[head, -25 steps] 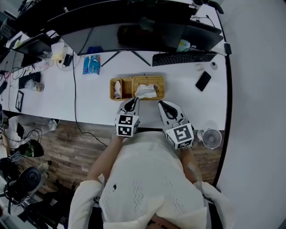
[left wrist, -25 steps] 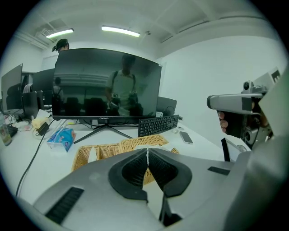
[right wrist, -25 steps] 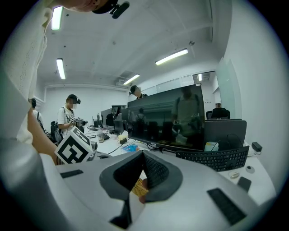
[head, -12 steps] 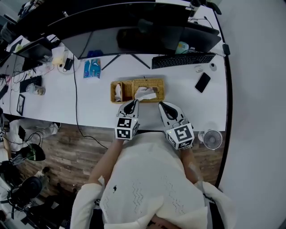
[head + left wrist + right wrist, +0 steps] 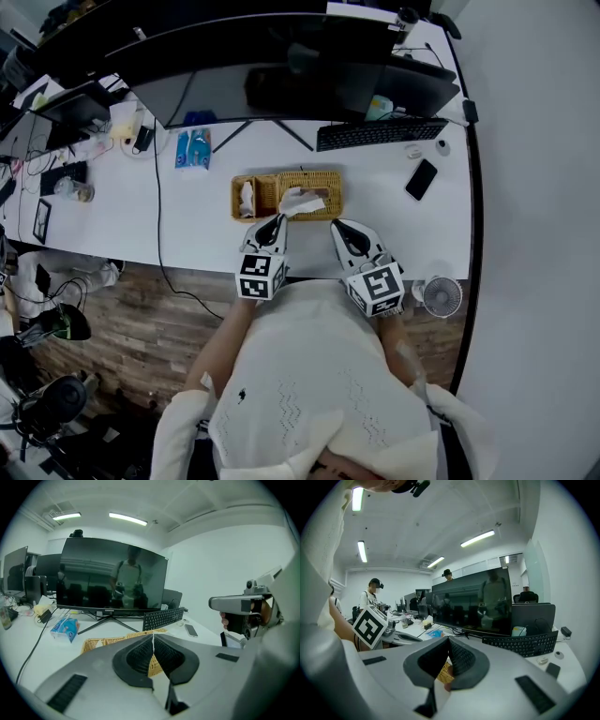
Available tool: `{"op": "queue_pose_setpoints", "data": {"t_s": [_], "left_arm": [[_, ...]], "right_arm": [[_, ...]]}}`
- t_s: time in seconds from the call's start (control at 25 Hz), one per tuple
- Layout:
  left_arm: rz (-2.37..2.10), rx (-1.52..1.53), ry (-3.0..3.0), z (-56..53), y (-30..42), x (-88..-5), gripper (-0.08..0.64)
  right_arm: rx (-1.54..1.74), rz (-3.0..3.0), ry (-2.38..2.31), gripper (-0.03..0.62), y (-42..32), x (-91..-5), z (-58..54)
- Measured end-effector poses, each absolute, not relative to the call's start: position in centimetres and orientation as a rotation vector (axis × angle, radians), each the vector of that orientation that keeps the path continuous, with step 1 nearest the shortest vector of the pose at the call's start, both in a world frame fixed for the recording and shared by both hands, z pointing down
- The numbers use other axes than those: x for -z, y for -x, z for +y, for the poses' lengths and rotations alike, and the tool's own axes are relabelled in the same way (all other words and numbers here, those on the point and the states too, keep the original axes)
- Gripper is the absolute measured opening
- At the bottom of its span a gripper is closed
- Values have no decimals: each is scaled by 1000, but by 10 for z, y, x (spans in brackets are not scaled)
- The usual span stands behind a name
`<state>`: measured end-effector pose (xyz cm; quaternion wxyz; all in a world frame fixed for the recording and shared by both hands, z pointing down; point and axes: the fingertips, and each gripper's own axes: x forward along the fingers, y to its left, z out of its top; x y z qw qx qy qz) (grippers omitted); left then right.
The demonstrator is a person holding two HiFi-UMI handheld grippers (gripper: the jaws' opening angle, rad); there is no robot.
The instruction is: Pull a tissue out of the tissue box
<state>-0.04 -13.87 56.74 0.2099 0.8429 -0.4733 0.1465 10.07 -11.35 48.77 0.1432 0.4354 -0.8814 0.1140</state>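
A wicker tissue box (image 5: pixel 323 183) stands on the white desk (image 5: pixel 187 225), with a white tissue (image 5: pixel 302 202) rising out of its top and drawn toward me. My left gripper (image 5: pixel 277 218) sits just in front of the box, shut on a corner of that tissue. In the left gripper view (image 5: pixel 153 637) the tissue (image 5: pixel 153 643) shows as a thin white strip between the closed pads, with the wicker box (image 5: pixel 101 642) beyond. My right gripper (image 5: pixel 336 225) rests beside the box's right front, jaws together and empty. In the right gripper view (image 5: pixel 448 639) a bit of wicker (image 5: pixel 444 672) shows below the tips.
A second basket compartment (image 5: pixel 247 195) adjoins the box on the left. Behind stand a large monitor (image 5: pixel 281 75), a keyboard (image 5: pixel 380 134), a phone (image 5: pixel 421 179) and a blue tissue pack (image 5: pixel 192 147). A small fan (image 5: pixel 441 295) sits past the desk's near right edge.
My left gripper has drawn back slightly toward me, and the tissue has stretched out of the box toward it. The right gripper has stayed where it was.
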Motion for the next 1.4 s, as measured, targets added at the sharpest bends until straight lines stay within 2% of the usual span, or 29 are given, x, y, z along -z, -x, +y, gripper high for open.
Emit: {"op": "queue_pose_setpoints", "data": {"t_s": [0.52,1.4], "left_arm": [[-1336,-356,-2360,-136,8,-552,15],[-1404,-126,-2412,-132,23,-474,15]], "right_arm": [[-309,-2556,-1240,2,-95,-480,-112],[-275,-2571,-1280,2,-98,-451,-111]]}}
